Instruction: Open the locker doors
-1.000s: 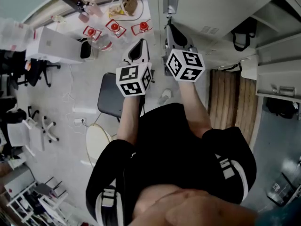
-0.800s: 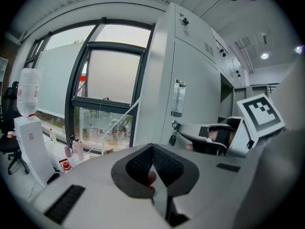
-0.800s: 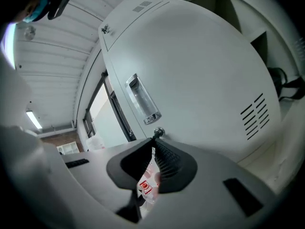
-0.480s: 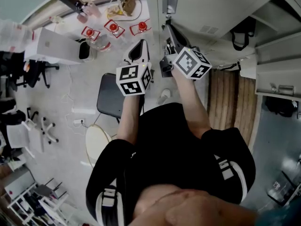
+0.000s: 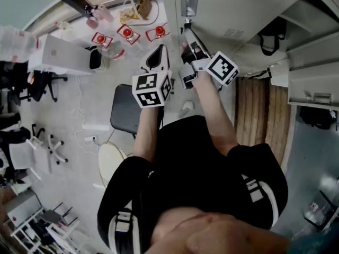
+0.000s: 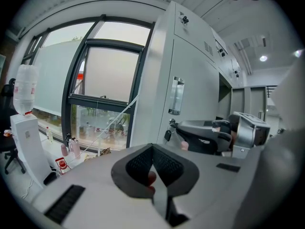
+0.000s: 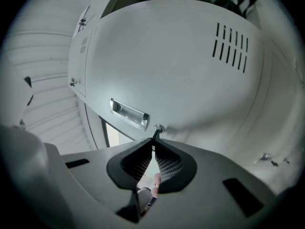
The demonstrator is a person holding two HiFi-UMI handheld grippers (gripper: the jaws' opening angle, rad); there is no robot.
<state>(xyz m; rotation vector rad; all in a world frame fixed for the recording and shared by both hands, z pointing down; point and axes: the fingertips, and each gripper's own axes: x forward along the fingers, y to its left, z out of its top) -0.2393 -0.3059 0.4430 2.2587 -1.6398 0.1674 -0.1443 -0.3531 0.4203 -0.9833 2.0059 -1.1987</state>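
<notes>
A grey locker door (image 5: 228, 7) with vent slots (image 7: 231, 46) and a clear label holder (image 7: 129, 112) stands closed ahead. My right gripper (image 7: 154, 138) is shut on a small key (image 7: 156, 130) that sits in the door's lock just below the holder. In the head view the right gripper (image 5: 186, 45) is rolled over, its marker cube tipped to the right. My left gripper (image 6: 152, 150) hangs shut and empty to the left of the door, apart from it. From there I see the right gripper (image 6: 183, 132) at the lock, with a black fob (image 6: 167, 135) beside it.
Open lockers (image 5: 310, 62) stand to the right, one with a black bag (image 5: 270, 38). A wooden slat board (image 5: 262, 107) lies below them. A black chair (image 5: 124, 110) is at my feet. A table with red-capped items (image 5: 127, 32) and a window (image 6: 102, 99) are on the left.
The right gripper has rolled about its own axis at the lock, so its marker cube has tipped over to the right. The left gripper has stayed where it was.
</notes>
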